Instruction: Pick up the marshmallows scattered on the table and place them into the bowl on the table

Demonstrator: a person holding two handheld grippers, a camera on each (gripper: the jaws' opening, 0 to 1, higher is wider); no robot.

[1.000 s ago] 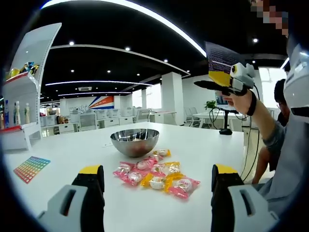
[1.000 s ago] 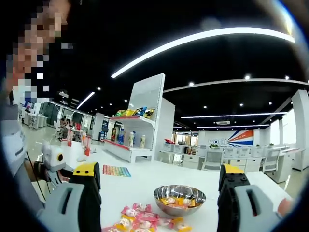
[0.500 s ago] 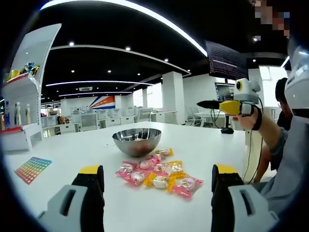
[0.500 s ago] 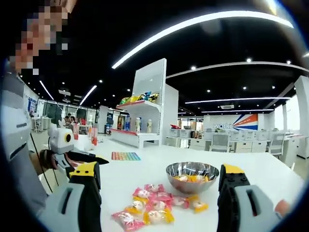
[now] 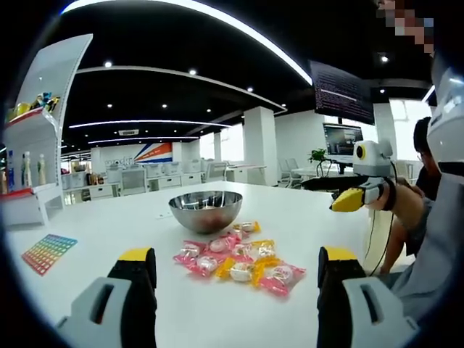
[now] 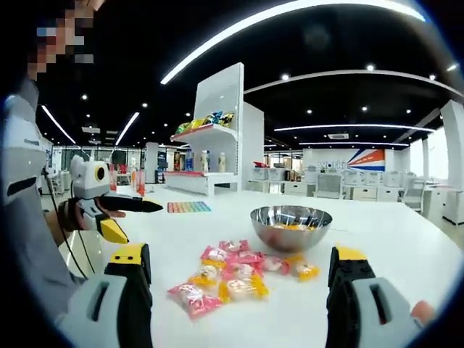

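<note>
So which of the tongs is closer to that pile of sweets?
Right, though only slightly: the marshmallows look a bit larger ahead of the right tongs. The left tongs hang over the table, facing the pile from its other side.

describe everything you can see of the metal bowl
The bowl is round, shiny and looks like polished steel, mirroring the ceiling lights and table. It stands upright on the white table, just beyond the pile of wrapped marshmallows; the nearest pieces lie close to its base. In the right gripper view the bowl already holds a few yellow and pink pieces. Neither gripper touches it.
</note>
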